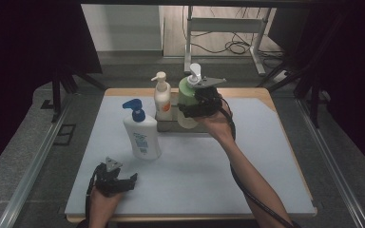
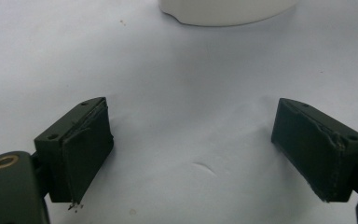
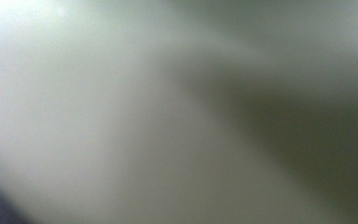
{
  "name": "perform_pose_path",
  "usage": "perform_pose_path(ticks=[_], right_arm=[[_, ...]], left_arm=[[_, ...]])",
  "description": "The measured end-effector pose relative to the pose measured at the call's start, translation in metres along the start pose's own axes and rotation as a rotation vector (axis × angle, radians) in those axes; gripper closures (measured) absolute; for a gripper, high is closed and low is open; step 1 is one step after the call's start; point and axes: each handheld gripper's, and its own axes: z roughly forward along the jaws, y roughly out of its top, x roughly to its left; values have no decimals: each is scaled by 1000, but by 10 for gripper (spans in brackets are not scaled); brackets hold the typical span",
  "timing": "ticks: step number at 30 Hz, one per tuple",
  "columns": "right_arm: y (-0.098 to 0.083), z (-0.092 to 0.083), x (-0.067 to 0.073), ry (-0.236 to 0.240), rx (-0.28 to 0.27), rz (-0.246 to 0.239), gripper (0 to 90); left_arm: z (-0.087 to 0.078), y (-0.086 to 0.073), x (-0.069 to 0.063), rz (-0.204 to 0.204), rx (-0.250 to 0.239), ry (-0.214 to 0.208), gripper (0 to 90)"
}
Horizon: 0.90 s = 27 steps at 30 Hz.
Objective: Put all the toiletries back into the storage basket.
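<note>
Right gripper (image 1: 190, 110) is up at the 12 o'clock end of the table (image 1: 266, 156), its jaws set wide around the green pump bottle (image 1: 186, 102) and clamped on its body, the grey plate on top pointing off toward 2 o'clock. That bottle stands upright with its white pump head above the gripper, its base at the right end of a small grey tray (image 1: 167, 126), though whether it rests in the tray or hangs just over it I cannot tell. In the right gripper view the pale green bottle wall (image 3: 121, 116) sits pressed so close that everything is blur. Just beside it, at its 9 o'clock, the cream pump bottle (image 1: 162, 96) stands upright in the same tray. Toward 7 o'clock from the tray, near it but apart, the white bottle with the blue pump (image 1: 141, 133) stands on the mat. Down at the 7 o'clock corner, the left gripper (image 1: 119, 183) rests low over the mat, well apart from all 3 bottles; in the left gripper view (image 2: 193, 154) its jaws stand wide apart with bare mat between them, and the white bottle's base (image 2: 226, 11) shows ahead at 12 o'clock.
</note>
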Motion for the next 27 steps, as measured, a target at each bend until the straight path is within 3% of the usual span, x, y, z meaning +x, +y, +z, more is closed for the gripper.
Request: perform_pose_path(ticks=[27], right_arm=[[4, 35, -22, -65, -15, 32, 126]], left_arm=[[0, 0, 0, 2, 3, -1, 117]])
